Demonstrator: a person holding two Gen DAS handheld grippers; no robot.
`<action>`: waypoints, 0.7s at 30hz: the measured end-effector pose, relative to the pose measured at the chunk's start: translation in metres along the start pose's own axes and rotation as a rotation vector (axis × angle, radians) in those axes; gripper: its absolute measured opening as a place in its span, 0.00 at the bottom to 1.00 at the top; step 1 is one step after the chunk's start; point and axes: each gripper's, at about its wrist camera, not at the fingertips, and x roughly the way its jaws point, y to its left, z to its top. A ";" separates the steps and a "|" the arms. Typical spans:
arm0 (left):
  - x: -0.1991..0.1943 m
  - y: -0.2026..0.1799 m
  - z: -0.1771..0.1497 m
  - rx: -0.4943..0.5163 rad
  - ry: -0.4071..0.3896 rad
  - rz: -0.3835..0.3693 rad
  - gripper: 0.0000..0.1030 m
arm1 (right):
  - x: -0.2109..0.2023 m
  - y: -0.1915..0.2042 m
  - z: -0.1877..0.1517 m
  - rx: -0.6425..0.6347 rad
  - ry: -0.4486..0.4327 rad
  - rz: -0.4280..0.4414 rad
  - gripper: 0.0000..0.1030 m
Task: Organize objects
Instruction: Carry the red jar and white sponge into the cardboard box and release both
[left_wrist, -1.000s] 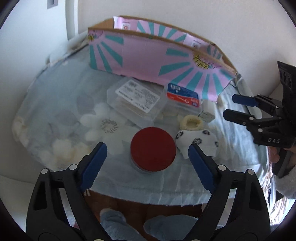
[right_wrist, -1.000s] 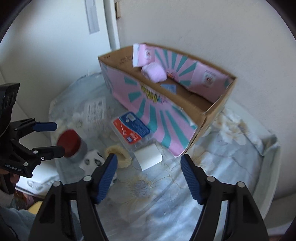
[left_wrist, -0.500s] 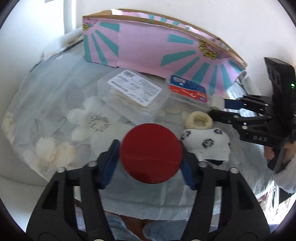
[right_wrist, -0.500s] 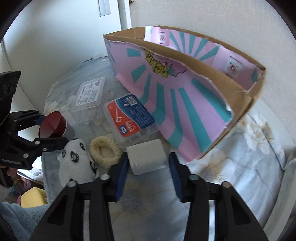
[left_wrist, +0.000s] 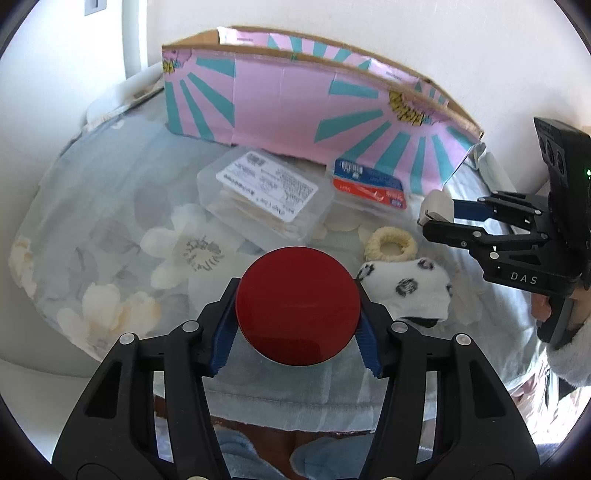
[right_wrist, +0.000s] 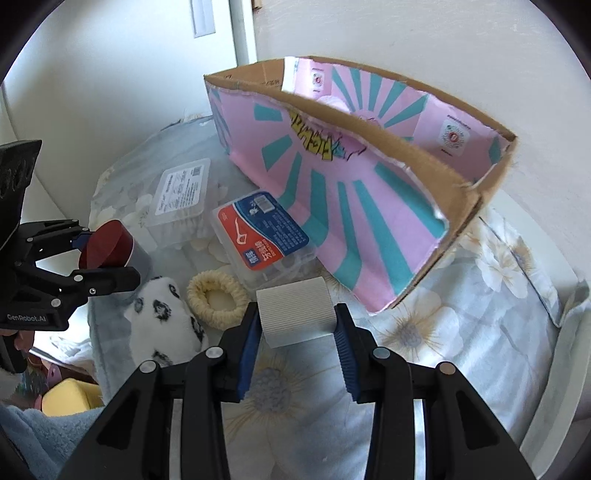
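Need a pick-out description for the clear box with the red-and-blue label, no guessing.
Start at the tall pink-and-teal cardboard box on the floral cloth. Against the foot of its front wall lies a flat clear plastic box with a red-and-blue label. The neighbouring clear plastic box with a white label is bigger; only this one has colour.

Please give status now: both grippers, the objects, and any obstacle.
Left gripper closing on red-lidded jar. Right gripper shut on white ribbed block. Pink box open ahead; nothing in the way.
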 end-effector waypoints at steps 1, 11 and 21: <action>-0.005 0.000 0.003 0.003 -0.003 -0.005 0.50 | -0.004 0.001 0.002 0.014 -0.002 -0.008 0.35; -0.060 0.006 0.068 0.075 -0.039 -0.053 0.50 | -0.077 0.014 0.042 0.246 -0.061 -0.184 0.35; -0.093 0.026 0.151 0.195 -0.057 -0.140 0.50 | -0.127 0.041 0.086 0.562 -0.090 -0.384 0.35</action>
